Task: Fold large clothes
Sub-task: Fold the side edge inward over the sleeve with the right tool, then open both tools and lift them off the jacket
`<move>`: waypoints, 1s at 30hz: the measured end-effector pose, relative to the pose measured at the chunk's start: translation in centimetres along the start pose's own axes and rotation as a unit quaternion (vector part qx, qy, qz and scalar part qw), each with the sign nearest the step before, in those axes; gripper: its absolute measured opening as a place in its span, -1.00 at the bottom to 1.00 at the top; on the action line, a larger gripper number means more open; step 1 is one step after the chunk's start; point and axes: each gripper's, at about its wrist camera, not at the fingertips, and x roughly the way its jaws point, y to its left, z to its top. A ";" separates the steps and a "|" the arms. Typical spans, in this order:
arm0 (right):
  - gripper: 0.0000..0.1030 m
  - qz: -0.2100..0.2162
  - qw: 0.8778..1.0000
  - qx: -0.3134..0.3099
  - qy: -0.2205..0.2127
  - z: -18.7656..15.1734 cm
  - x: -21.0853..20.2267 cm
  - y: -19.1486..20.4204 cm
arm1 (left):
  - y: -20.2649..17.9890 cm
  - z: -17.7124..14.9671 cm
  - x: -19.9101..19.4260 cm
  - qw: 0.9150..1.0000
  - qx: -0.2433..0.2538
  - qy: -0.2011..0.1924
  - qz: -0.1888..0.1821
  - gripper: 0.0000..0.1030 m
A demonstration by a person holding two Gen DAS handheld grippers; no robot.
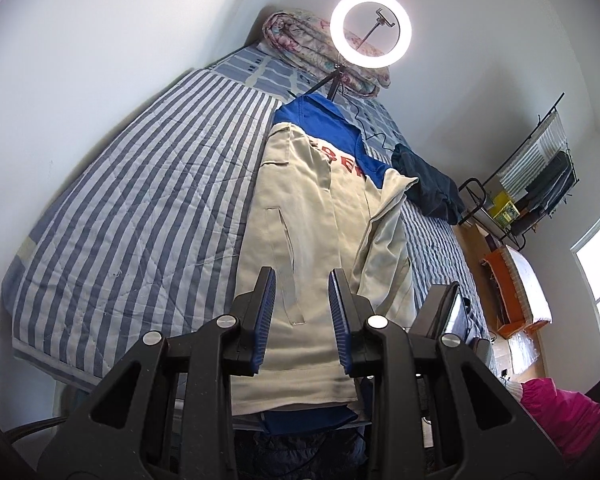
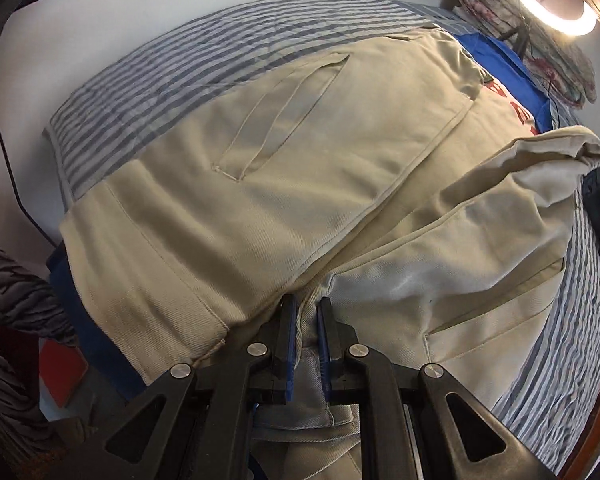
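Though hidden from the left view — right tool (image 2: 305, 312) clamped on beige jacket (image 2: 284, 184), left tool (image 1: 302, 284) apart, empty.

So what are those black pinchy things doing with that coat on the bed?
A person is folding a beige jacket spread on the striped bed, with tongs in each hand. The right tongs are pinched shut on a fold of the jacket's cloth near its hem. The left tongs hang above the jacket, open, holding nothing. One side of the jacket lies folded over; a blue garment sticks out beneath it.
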 end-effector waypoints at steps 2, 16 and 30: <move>-0.78 0.013 1.000 0.005 -0.003 -0.1 -0.5 -0.3 | 0.1 0.2 0.4 1.000 -0.007 0.010 -0.003 -0.49; -0.13 0.082 0.979 0.148 -0.115 -0.4 -8.5 -11.8 | -2.6 1.6 2.7 0.999 0.027 0.033 -0.021 -0.49; 0.57 0.098 0.906 0.372 -0.176 4.0 -4.3 -30.2 | -2.7 1.7 5.3 0.997 0.020 0.068 -0.021 -0.49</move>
